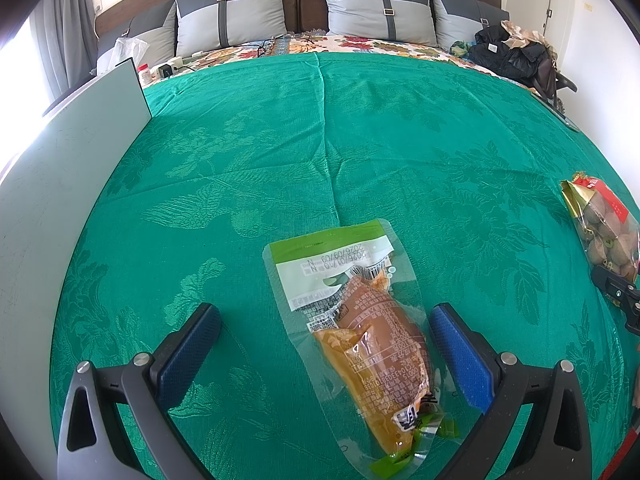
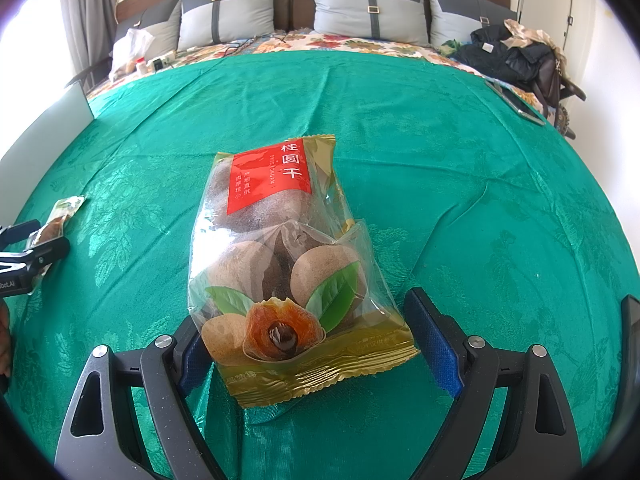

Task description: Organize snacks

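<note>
longan bag (image 1: 604, 228): right side cut by left-wrist rim | left claw (image 2: 24, 260): tips cut by right-wrist edge

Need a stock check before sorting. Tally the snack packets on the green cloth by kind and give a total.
Dried longan bag: 1
Clear pouch with orange-brown snack and green top: 1
Total: 2

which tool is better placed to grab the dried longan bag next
Right. The right tool is open with the dried longan bag lying between its fingers, near end already inside the gap. The left tool is open around the sausage pack; from there the bag sits far off to its right.
</note>
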{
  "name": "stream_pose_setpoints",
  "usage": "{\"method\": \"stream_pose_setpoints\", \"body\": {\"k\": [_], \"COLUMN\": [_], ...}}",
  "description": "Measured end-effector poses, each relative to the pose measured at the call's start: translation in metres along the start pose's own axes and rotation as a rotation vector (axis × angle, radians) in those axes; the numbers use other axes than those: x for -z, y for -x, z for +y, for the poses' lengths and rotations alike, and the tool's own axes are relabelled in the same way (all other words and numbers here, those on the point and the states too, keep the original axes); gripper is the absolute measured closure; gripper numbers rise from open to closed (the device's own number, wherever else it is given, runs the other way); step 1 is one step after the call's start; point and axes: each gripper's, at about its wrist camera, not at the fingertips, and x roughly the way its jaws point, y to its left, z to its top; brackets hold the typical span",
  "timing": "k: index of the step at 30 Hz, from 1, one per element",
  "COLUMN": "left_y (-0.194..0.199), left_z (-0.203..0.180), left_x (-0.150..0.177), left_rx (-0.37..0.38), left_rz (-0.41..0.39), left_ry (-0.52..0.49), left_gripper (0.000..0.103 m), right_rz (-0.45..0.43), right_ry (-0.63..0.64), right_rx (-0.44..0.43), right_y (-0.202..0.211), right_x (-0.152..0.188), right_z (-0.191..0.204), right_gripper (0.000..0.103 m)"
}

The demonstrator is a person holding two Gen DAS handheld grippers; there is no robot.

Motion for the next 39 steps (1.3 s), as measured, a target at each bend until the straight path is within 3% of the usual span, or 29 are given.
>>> {"method": "stream_pose_setpoints", "body": {"k": [13, 17, 19, 22, 26, 27, 28, 29, 30, 32, 34, 36, 38, 39], "left_y": [0.000, 0.005, 0.006, 0.008, 0.005, 0.009, 0.014, 0.017, 0.019, 0.027, 0.041, 0.058, 0.073, 0.078], "left_z": [-0.001, 0.000, 0.000, -0.002, -0.020, -0.022, -0.024, -0.025, -0.023, -0.015, 0.000, 0.017, 0.031, 0.037], "left_x": [-0.004, -0.004, -0.006, -0.010, -0.013, -0.014, -0.015, -0.016, -0.015, -0.009, -0.004, -0.003, -0.004, -0.004], "left_rx": [0.008, 0.064, 0.079, 0.106, 0.063, 0.068, 0.079, 0.067, 0.080, 0.110, 0.163, 0.248, 0.290, 0.316], "left_rz": [0.005, 0.080, 0.145, 0.207, 0.219, 0.195, 0.182, 0.187, 0.194, 0.181, 0.153, 0.138, 0.114, 0.108], "left_ry": [-0.003, -0.081, -0.108, -0.098, -0.123, -0.121, -0.121, -0.127, -0.127, -0.113, -0.048, 0.053, 0.119, 0.150], "left_gripper": [0.000, 0.000, 0.000, 0.001, 0.004, 0.022, 0.049, 0.048, 0.049, 0.050, 0.072, 0.081, 0.101, 0.103], "right_rz": [0.000, 0.001, 0.057, 0.236, 0.294, 0.317, 0.341, 0.361, 0.366, 0.360, 0.339, 0.331, 0.329, 0.323], "right_ry": [0.000, 0.000, 0.014, 0.034, 0.143, 0.165, 0.171, 0.169, 0.166, 0.115, 0.063, 0.032, 0.017, 0.019], "right_rx": [0.001, 0.000, -0.012, -0.023, -0.006, 0.007, 0.006, 0.016, 0.033, -0.008, -0.056, -0.093, -0.122, -0.141], "right_y": [0.000, 0.000, -0.002, -0.006, -0.005, -0.010, -0.015, -0.018, -0.018, -0.008, 0.008, 0.020, 0.029, 0.031], "right_x": [0.000, 0.000, -0.005, -0.024, -0.053, -0.057, -0.059, -0.059, -0.060, -0.064, -0.066, -0.069, -0.073, -0.079], "right_z": [0.000, 0.001, 0.000, -0.001, 0.018, 0.023, 0.025, 0.026, 0.024, 0.018, 0.013, 0.014, 0.022, 0.030], "right_gripper": [0.014, 0.014, 0.014, 0.015, 0.014, 0.015, 0.017, 0.023, 0.035, 0.039, 0.039, 0.039, 0.039, 0.039]}}
